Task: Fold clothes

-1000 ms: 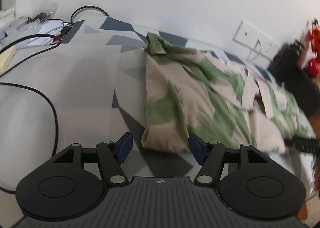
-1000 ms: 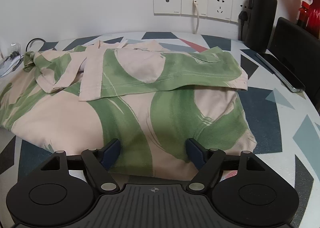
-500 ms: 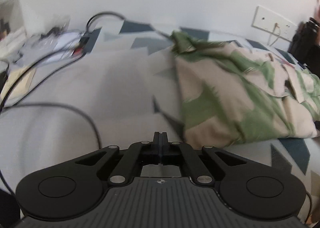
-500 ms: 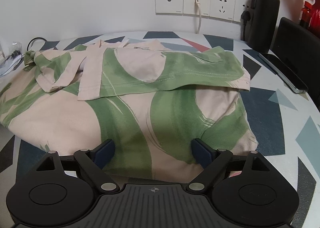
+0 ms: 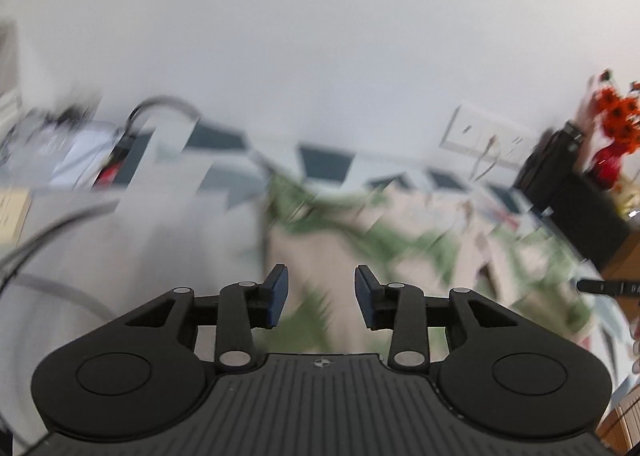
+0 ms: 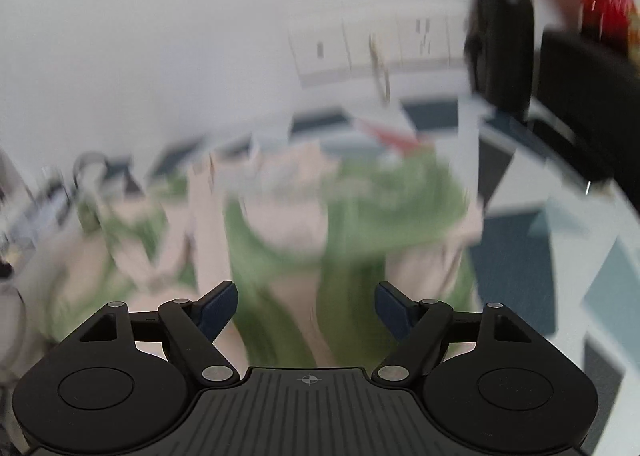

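Across the middle of the bench (image 6: 560, 232) lies the shirt (image 6: 352, 232), both tools clear of it and empty, the left tool (image 5: 320, 296) opening, the right tool (image 6: 306, 306) closing; a misjudged re-grasp could disturb the folds.

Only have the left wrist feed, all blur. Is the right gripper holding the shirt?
Observer: No. The right gripper has nothing between its blue pads; its jaws are closing, and the green-and-beige shirt lies on the table beyond them.
Operator: What's past the shirt on that side?
Observer: A black bottle stands upright by the wall sockets.
Operator: Shirt lying flat?
Observer: Too blurred to judge. One layer seems folded over the top.
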Available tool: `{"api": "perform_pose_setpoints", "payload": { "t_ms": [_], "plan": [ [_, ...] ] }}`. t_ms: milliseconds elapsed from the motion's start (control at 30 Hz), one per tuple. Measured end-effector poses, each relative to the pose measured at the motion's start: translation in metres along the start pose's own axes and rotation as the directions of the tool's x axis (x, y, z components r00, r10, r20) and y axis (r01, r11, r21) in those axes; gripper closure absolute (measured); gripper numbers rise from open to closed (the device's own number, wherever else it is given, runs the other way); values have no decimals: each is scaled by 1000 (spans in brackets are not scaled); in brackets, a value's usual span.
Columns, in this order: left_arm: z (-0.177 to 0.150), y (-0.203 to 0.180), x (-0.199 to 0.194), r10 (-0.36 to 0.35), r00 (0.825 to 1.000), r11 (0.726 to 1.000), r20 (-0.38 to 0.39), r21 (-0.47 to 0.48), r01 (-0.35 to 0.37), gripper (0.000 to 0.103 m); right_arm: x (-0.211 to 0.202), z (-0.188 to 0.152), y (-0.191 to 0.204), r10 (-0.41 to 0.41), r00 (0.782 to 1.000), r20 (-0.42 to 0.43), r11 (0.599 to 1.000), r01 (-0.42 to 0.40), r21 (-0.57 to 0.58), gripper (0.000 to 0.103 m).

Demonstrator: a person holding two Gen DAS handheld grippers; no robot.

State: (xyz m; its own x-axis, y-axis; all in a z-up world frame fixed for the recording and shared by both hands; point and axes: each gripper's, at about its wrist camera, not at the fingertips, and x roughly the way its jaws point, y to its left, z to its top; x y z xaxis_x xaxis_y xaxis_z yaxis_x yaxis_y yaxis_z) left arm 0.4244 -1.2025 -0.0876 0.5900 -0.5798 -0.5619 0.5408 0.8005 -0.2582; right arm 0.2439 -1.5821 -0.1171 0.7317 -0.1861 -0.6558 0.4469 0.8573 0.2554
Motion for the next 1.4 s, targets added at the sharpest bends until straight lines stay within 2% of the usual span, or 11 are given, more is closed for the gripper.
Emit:
{"api": "perform_pose_setpoints", "payload": {
  "t_ms": [167,267,333,400,500,567,733,933,1000,1100,1400],
  "plan": [
    [49,-34,-6,-63,990,997,129,47,57,43,-49,74,10,4,987,158,999,2,-37,30],
    [75,-52,-8,-88,975,995,204,62,77,25,-71,119,16,-2,966,257,997,20,-68,27],
    [79,-57,1,-89,975,995,202,62,78,17,-75,136,19,-7,954,301,995,37,-93,23],
    [72,-60,21,-86,985,995,148,58,78,12,-67,141,18,-24,950,313,992,62,-112,22],
    [52,-62,61,-42,999,997,29,68,40,12,-38,128,1,-22,963,270,993,53,-108,21],
    [38,-64,87,11,999,997,-44,75,-8,12,-8,105,-15,-35,978,207,991,60,-120,21],
    [9,-61,126,89,978,994,-190,81,-74,8,50,37,-37,-44,999,-2,987,43,-158,21],
    [-6,-66,149,157,953,981,-260,150,-121,3,86,-8,-26,-83,983,-162,956,33,-293,19],
    [-9,-68,160,163,942,979,-293,168,-117,2,92,-7,-29,-79,984,-162,956,29,-293,12],
    [-11,-71,175,184,936,971,-299,206,-124,1,103,7,-33,-84,984,-157,961,39,-273,13],
    [41,-56,220,94,966,984,-242,171,-53,1,144,72,-40,-118,981,-153,978,88,-189,21]
  ]
}}
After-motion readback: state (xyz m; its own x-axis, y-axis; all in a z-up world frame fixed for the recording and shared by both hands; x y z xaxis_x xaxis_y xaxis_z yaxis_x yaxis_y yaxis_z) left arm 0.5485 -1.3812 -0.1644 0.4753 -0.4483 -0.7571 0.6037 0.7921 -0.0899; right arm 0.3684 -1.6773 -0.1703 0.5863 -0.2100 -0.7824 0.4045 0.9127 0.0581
